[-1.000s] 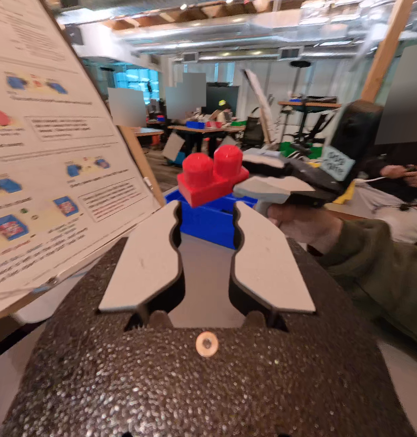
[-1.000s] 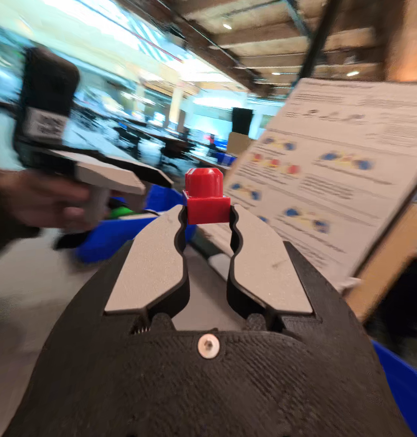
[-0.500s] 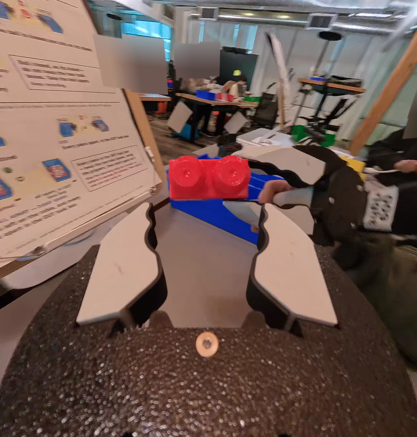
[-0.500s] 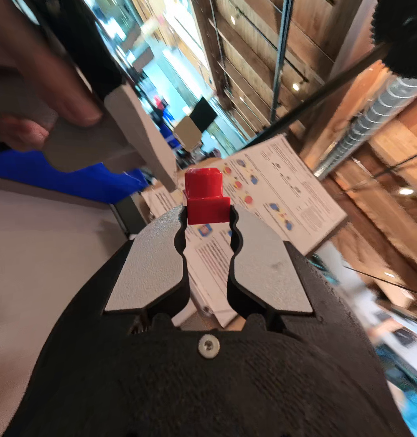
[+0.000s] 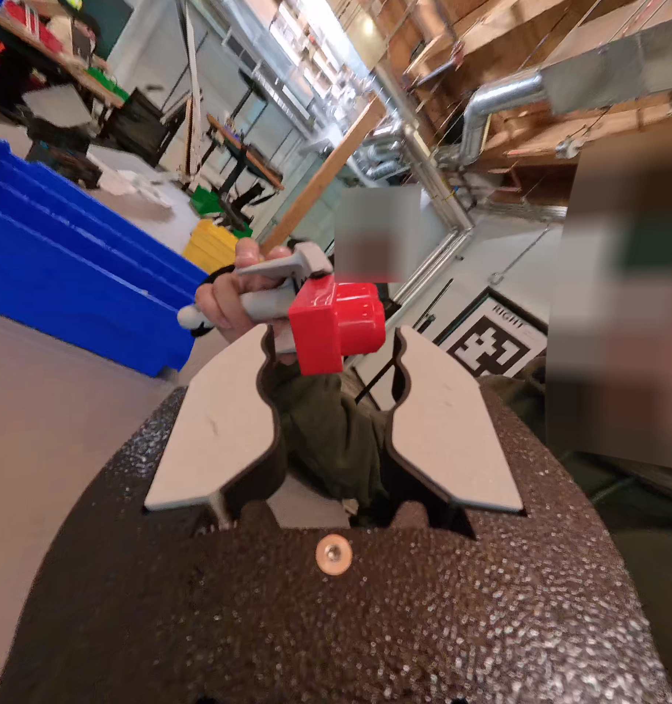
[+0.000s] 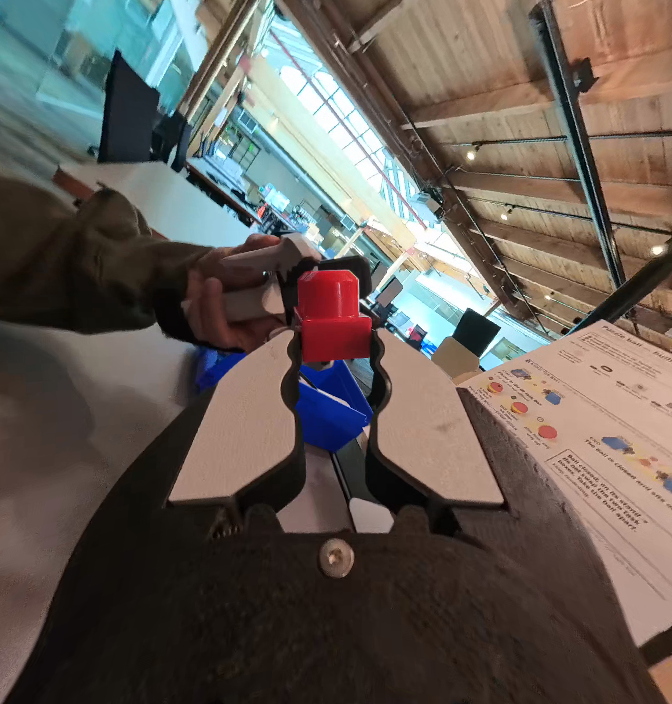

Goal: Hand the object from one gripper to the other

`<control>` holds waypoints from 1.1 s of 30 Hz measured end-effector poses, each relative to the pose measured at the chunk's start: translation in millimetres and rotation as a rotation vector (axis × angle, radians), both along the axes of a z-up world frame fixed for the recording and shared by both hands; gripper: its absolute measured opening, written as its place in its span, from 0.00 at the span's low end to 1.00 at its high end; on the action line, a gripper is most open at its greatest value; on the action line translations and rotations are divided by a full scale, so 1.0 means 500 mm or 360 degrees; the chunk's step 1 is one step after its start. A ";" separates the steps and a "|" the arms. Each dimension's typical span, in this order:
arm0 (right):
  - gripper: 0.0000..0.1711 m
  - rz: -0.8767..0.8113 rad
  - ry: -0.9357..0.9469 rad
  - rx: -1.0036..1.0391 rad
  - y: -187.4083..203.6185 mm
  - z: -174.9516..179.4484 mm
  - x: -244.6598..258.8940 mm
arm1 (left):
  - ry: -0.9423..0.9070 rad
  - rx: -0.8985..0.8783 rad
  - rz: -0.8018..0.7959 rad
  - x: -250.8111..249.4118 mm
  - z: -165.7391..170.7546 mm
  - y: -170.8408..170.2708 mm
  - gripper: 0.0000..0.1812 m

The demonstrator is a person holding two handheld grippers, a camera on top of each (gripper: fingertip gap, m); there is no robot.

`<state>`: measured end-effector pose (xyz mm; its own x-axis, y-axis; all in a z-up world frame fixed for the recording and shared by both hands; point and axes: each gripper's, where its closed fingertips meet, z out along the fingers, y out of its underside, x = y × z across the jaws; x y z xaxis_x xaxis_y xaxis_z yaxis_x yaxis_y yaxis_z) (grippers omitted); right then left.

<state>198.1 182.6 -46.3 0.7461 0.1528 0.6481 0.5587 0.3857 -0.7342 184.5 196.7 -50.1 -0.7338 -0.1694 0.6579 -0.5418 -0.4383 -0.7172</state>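
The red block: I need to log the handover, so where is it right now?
The red block is clamped between the right gripper fingertips; in the left wrist view it hangs at the mouth of the open left gripper, not gripped.

Blue bin (image 5: 71, 266) beside left gripper (image 5: 332, 343)

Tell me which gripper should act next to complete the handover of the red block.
Left. The left gripper is open with the red block at its fingertips, while the right gripper is clamped on the block.
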 end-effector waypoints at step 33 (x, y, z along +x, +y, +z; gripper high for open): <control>0.21 0.0786 0.1905 -0.1046 0.062 -0.040 -0.009 | -0.1556 0.1393 0.0765 0.008 -0.038 0.027 0.25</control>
